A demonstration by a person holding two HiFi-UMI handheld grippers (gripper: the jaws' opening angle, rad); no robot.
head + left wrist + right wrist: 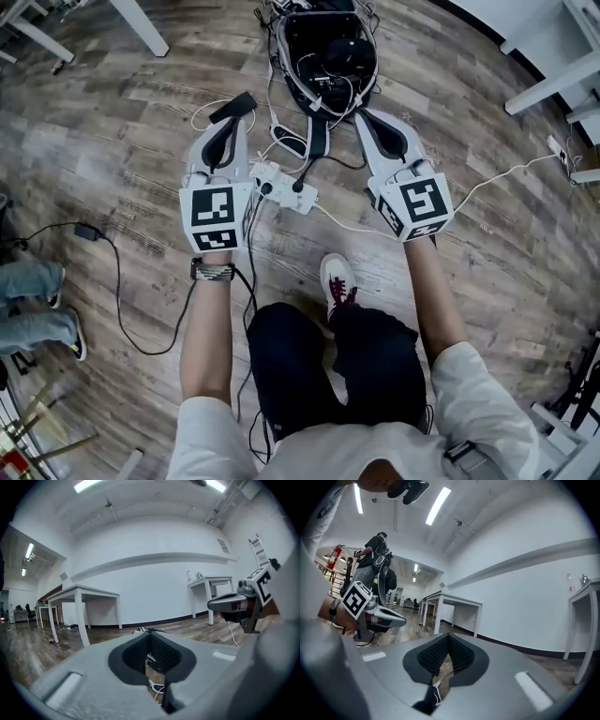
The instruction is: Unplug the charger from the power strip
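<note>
Clearly, your left gripper [149, 637] was shut on nothing: its own view showed the pads meeting at the tips, with only floor and a white cable glimpsed through the gap beneath. Your right gripper [447, 637] was likewise closed and empty in its view. Neither of those views showed the power strip [281, 186]. Only the head view did: it lay on the wood floor [141, 122] between your two grippers, at 12 o'clock from your shoe [337, 281], with dark plugs [298, 186] on its top, and neither gripper had hold of it. The gripper views instead showed white tables [79, 595], and each caught the other gripper, at 3 o'clock and at 9 o'clock.
</note>
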